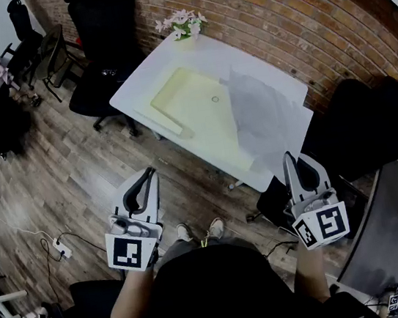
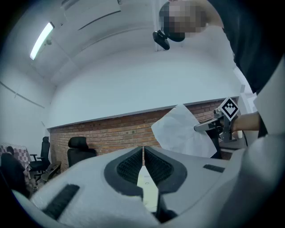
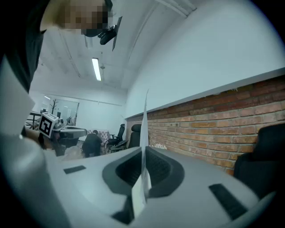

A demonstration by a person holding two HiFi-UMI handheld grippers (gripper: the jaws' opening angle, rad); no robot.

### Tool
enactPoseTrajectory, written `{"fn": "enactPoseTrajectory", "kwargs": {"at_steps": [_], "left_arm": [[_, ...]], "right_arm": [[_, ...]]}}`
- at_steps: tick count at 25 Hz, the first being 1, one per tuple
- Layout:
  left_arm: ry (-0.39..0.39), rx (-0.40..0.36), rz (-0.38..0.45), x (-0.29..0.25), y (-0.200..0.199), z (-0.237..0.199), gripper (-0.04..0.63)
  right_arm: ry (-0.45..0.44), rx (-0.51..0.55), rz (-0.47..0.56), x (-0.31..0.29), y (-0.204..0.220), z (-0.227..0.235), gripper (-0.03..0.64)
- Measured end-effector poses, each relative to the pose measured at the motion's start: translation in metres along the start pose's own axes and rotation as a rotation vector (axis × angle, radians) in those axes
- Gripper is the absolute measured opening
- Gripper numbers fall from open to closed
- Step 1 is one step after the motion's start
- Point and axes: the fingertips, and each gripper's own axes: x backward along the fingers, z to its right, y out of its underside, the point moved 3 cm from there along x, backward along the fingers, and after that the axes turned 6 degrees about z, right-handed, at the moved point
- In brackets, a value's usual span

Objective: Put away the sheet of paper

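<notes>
The sheet of paper is thin and whitish. It hangs in the air over the right part of the white table, and my right gripper is shut on its near edge. In the right gripper view the paper stands edge-on between the closed jaws of the right gripper. The left gripper view shows the paper held up by the right gripper. My left gripper is over the floor before the table, shut and empty; the left gripper has its tips together. A pale yellow folder lies on the table.
A pot of flowers stands at the table's far end by the brick wall. Black office chairs stand left of the table, and a dark chair to its right. A power strip with cables lies on the wooden floor.
</notes>
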Motion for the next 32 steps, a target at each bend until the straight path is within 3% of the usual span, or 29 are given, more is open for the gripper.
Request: {"fn": "enactPoseTrajectory", "kwargs": {"at_steps": [16,21,32], "left_arm": [[-0.034,-0.01,-0.023,-0.011,0.003,0.025,0.034],[-0.058,0.009,-0.05,-0.006,0.016,0.019,0.034],[-0.006,0.062,-0.026,-0.06,0.042,-0.012,0.034]], "right_arm": [[-0.04,-0.047,0.023,0.0,0.012,0.033,0.014],[-0.052,-0.041,0.016,-0.009,0.016,0.032,0.014],[-0.03,-0.029,-0.024,-0.053,0.022,0.042,0.014]]}}
